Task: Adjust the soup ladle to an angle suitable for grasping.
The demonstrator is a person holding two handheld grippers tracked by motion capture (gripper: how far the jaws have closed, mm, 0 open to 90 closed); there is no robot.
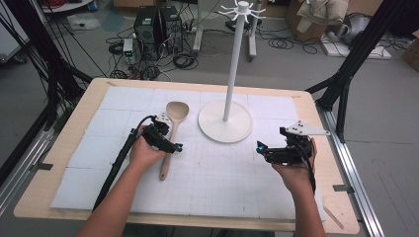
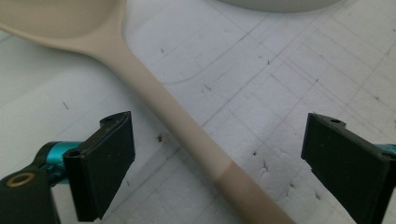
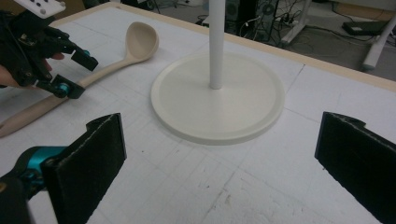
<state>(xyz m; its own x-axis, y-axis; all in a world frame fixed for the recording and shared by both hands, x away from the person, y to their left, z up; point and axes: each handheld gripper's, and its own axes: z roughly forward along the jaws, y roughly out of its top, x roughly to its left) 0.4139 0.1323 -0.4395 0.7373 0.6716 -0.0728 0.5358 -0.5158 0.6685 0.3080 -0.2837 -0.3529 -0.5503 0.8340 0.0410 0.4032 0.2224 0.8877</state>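
A pale wooden spoon (image 1: 171,129) lies flat on the white gridded mat, bowl toward the far side. My left gripper (image 1: 173,146) is low over its handle, jaws open, one on each side of it. In the left gripper view the spoon handle (image 2: 187,126) runs diagonally between the two black pads without touching either, the left gripper (image 2: 224,144) straddling it. The right gripper view shows the left gripper (image 3: 79,74) over the spoon (image 3: 140,42). My right gripper (image 1: 261,148) hovers at the right of the mat, open and empty (image 3: 224,154), facing the stand.
A white utensil stand (image 1: 212,126) with a round base (image 3: 219,112) and a tall pole topped by hooks (image 1: 242,12) stands at the centre back of the mat. The wooden table edge (image 1: 336,217) frames the mat. Black frame posts, computers and cables lie beyond.
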